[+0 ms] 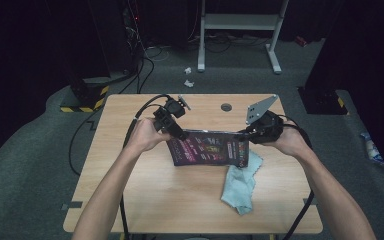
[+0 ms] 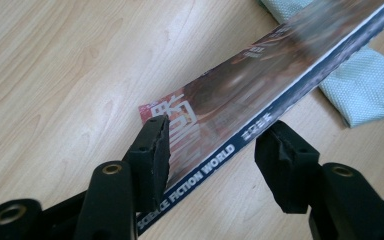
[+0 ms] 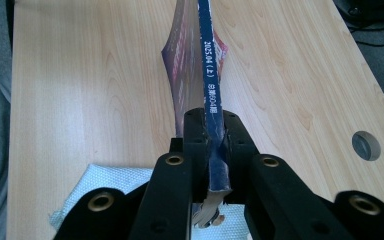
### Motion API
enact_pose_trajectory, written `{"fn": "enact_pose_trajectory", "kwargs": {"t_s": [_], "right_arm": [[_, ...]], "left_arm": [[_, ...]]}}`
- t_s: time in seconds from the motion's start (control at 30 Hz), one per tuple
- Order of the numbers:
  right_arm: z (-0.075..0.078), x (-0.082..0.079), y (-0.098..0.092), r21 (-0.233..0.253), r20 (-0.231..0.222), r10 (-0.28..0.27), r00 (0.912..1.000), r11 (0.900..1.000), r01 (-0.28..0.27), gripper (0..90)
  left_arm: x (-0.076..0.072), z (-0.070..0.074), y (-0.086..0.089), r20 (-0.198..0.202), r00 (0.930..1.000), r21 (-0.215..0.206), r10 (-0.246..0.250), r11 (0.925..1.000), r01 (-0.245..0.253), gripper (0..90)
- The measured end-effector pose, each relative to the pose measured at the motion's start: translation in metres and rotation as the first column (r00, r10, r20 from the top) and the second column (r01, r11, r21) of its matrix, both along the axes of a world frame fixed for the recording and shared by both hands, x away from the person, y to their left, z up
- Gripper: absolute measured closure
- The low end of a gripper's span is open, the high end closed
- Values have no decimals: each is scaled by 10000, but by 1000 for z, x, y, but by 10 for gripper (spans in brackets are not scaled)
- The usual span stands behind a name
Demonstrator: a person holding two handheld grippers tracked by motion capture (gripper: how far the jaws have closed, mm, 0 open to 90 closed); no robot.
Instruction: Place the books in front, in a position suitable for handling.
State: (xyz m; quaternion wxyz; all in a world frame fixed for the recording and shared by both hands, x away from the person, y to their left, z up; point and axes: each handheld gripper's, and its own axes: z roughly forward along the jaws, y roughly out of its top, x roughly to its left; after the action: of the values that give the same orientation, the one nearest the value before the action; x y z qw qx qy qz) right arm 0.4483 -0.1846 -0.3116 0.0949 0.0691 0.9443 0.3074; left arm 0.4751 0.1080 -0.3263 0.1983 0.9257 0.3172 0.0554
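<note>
One magazine (image 1: 207, 148), one cloth (image 1: 241, 182), two tools

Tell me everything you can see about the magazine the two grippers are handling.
The magazine is a thin, glossy paperback issue with a dark, colourful cover and a navy spine printed "SCIENCE FICTION WORLD". It is closed, over the middle of the wooden table. The right gripper clamps one spine end; the left gripper has open jaws astride the other end. A pale blue cloth lies beside it.
</note>
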Motion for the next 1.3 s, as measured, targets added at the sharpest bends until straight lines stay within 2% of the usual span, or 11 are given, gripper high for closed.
{"fn": "enact_pose_trajectory", "kwargs": {"t_s": [0.23, 0.5, 0.63, 0.77, 0.9, 1.17, 1.3], "right_arm": [[4, -2, -8, 162, -29, -36, 10000, 9999, 37, 842], [8, -4, -15, 264, -83, -109, 9999, 9996, 111, 842], [9, -5, -17, 307, -71, -114, 9999, 9995, 116, 842], [10, -4, -19, 440, -102, -106, 9999, 9990, 111, 842], [13, -4, -24, 722, -128, -141, 9998, 9973, 150, 842], [16, -5, -27, 905, -226, -67, 9997, 9959, 87, 842], [17, -5, -32, 1065, -309, -40, 9995, 9943, 73, 843]], "left_arm": [[0, 1, 9, 165, 9999, -178, -22, 9998, 25, 466], [0, 0, 15, 255, 9995, -175, -159, 9997, 163, 465], [-1, 0, 18, 371, 9991, -366, -198, 9991, 211, 464], [1, -6, 25, 342, 9994, -425, 97, 9991, -83, 464], [1, -10, 31, 405, 9991, -644, 95, 9979, -69, 464], [3, -13, 30, 606, 9980, -827, -150, 9964, 200, 431], [2, -12, 29, 780, 9964, -1080, -325, 9933, 409, 407]]}}
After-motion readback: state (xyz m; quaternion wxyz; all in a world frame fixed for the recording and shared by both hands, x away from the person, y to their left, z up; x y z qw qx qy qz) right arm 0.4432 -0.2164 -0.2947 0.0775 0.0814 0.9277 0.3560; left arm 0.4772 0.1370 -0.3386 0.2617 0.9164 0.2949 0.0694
